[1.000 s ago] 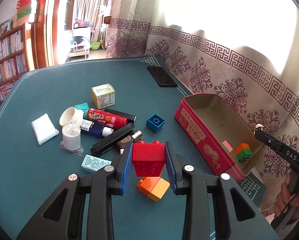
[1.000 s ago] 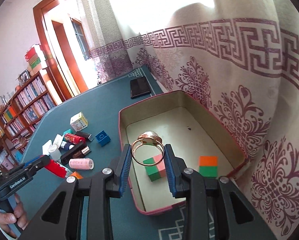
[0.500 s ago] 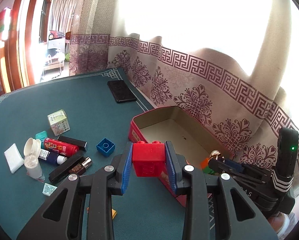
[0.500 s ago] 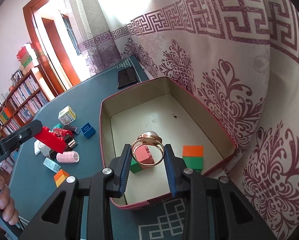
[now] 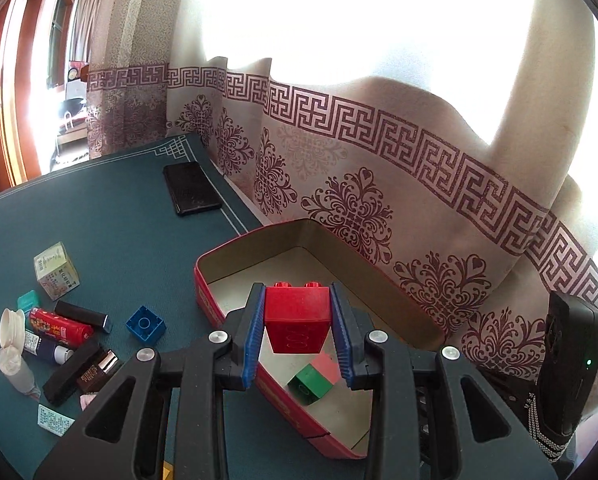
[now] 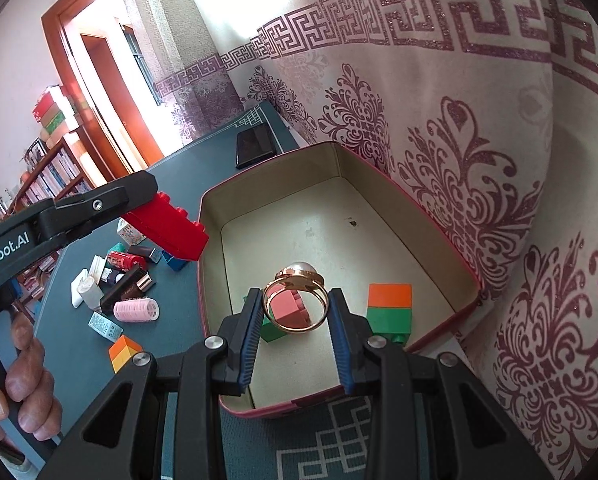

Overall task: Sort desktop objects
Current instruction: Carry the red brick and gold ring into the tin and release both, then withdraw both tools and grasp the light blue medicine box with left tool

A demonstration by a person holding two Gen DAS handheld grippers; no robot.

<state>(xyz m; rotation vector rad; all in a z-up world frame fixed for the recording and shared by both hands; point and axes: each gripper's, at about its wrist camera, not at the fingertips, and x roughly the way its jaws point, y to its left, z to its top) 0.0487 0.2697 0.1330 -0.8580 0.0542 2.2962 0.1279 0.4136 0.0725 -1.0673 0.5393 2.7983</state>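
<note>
Two grippers are loaded at once. The left gripper [image 5: 298,326] is pinching a red brick [image 5: 297,318] between its blue pads, and in the last second it has swung away from the clutter on the green table [image 5: 111,224] and now hangs at the near left rim of the red tin [image 5: 235,242], the brick poking over the edge. The right gripper [image 6: 295,312] is clamped on a gold ring [image 6: 295,302] with a pale pearl, held above the tin's floor; it has eased a little further in over the pink-and-green block [image 6: 285,314], with the orange-and-green block [image 6: 390,312] lying to its right. So both carries look almost finished: I'd say the next thing is simply letting go over the tin, though whether a ring belongs with bricks is hard to judge. Left behind on the table are a blue brick [image 5: 146,323], an orange-and-yellow block [image 6: 124,352], a pink roller [image 6: 136,309], a red tube [image 5: 59,324], a small carton [image 5: 56,270] and, far off, a black phone [image 5: 191,193].
</note>
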